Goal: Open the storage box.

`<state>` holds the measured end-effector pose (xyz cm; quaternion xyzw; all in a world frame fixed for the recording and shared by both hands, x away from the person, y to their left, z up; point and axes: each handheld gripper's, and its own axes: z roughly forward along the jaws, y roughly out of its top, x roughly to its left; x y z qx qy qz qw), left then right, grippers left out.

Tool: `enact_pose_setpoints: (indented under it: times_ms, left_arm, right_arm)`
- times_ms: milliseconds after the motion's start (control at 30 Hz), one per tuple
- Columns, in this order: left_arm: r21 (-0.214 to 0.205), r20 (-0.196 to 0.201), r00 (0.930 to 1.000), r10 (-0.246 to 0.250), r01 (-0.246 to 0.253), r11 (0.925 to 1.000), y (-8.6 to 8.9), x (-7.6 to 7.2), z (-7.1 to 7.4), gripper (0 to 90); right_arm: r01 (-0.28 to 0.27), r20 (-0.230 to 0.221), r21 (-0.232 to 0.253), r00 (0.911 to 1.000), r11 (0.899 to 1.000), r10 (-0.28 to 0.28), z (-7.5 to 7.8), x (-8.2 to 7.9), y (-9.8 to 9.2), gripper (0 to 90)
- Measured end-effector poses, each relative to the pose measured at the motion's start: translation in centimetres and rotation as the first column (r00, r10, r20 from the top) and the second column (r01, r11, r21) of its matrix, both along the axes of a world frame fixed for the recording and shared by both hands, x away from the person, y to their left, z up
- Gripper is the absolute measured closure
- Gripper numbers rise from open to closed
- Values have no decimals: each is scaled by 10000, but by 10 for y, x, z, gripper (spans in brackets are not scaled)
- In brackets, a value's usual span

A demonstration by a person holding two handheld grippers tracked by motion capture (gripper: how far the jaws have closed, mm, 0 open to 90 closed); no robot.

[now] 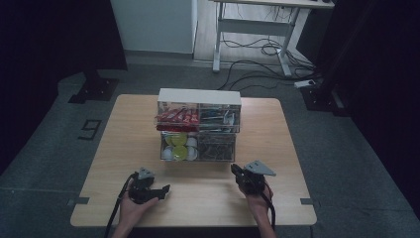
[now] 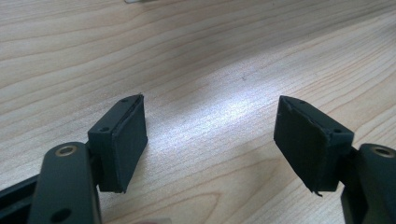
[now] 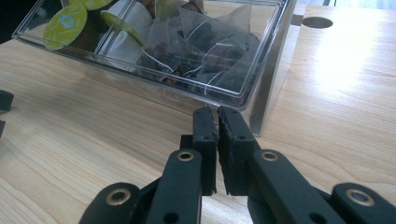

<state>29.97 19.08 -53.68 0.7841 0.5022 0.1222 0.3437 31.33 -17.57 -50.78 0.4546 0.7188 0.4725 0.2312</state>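
- The right gripper (image 3: pixel 217 112) has its jaws together with a hair of daylight between the pads and nothing in them. Its tips sit just short of the front edge of the clear drawer (image 3: pixel 205 91) pulled out of the clear plastic organiser (image 1: pixel 199 96).
- Straight ahead of those tips, in the drawer's nearer compartment, lie the pyramid tea bags (image 3: pixel 205 42) in a loose heap — translucent mesh with dark contents.
- Beyond them and to the left of the right gripper's tips, past a divider, are the green-lidded capsules (image 3: pixel 65 21) and white cups.
- The left gripper (image 2: pixel 210 135) has its jaws wide apart and empty, with bare wooden table (image 2: pixel 196 56) between the pads. In the high view it rests at the near table edge, well to the left of the right gripper (image 1: pixel 236 171), pointing across toward it.
- Handling, as a judgement: the tea bags look very light and soft — they would crush or tear under a hard pinch. Take one by a top corner or seam, gently.
- The drawer itself looks stiff, smooth and likely slippery. Its thin front lip, just ahead of the right tips, seems the natural place to grip or push.
- The organiser looks light enough to slide on the table if the drawer is pushed hard, so bracing it may help.
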Motion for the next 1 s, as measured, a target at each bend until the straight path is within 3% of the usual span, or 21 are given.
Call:
enact_pose_setpoints:
  times_ms: [733, 1000]
  left_arm:
    - [-161, 68, 9998, -169, 170, 9997, -7, -2, -3, 256]
    - [91, 321, 9983, -484, 481, 9988, -17, -5, -5, 252]
  right_arm:
    - [-57, -53, -106, 10000, 9999, 56, -3, 0, 3, 844]
    - [-179, -212, -334, 9996, 9993, 172, -9, 1, 8, 832]
